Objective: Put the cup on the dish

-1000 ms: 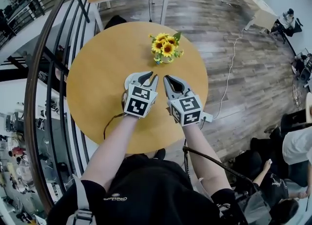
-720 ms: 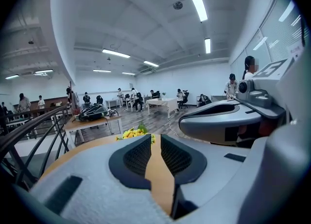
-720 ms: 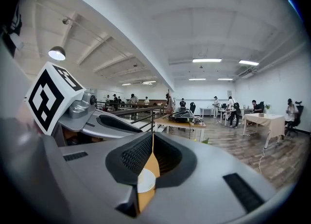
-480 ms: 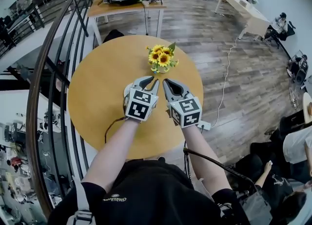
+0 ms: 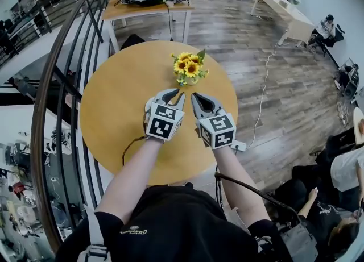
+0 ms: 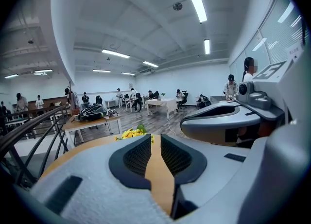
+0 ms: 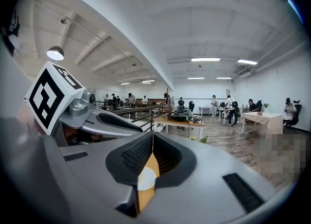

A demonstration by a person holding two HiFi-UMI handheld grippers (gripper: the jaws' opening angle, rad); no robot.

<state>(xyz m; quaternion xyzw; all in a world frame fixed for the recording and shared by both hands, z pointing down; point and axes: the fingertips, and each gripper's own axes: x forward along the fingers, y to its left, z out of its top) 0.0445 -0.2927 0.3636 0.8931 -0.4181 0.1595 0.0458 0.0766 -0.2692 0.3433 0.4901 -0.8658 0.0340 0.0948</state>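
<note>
Left gripper (image 5: 175, 95): jaws are closed together, nothing is held betw. them; only bare tabletop is seen through the slit.
Right gripper (image 5: 197, 96): jaws are closed at the tips, nothing is gripped; it is held just beside the left one, over the near half of the round wooden table (image 5: 114, 102).
Cup / dish: neither is made out in the head view. In the right gripper view a white round piece (image 7: 146, 179) is seen through the gap behind the tips, lying on the table below the gripper. Whether it is the cup's rim or the dish cannot be told.
Other: a sunflower bunch (image 5: 189, 67) is standing on the table just beyond the tips, apart from both grippers.
Step in hand (judged): no carrying is under way, as both tools are empty. It is prob. the start or the end of the task; which one cannot be decided.
Next move (judged): if the cup is not yet placed, one jaw pair is to be opened wide, lowered around the cup's wall, and closed gently; the flowers are to be avoided.
</note>
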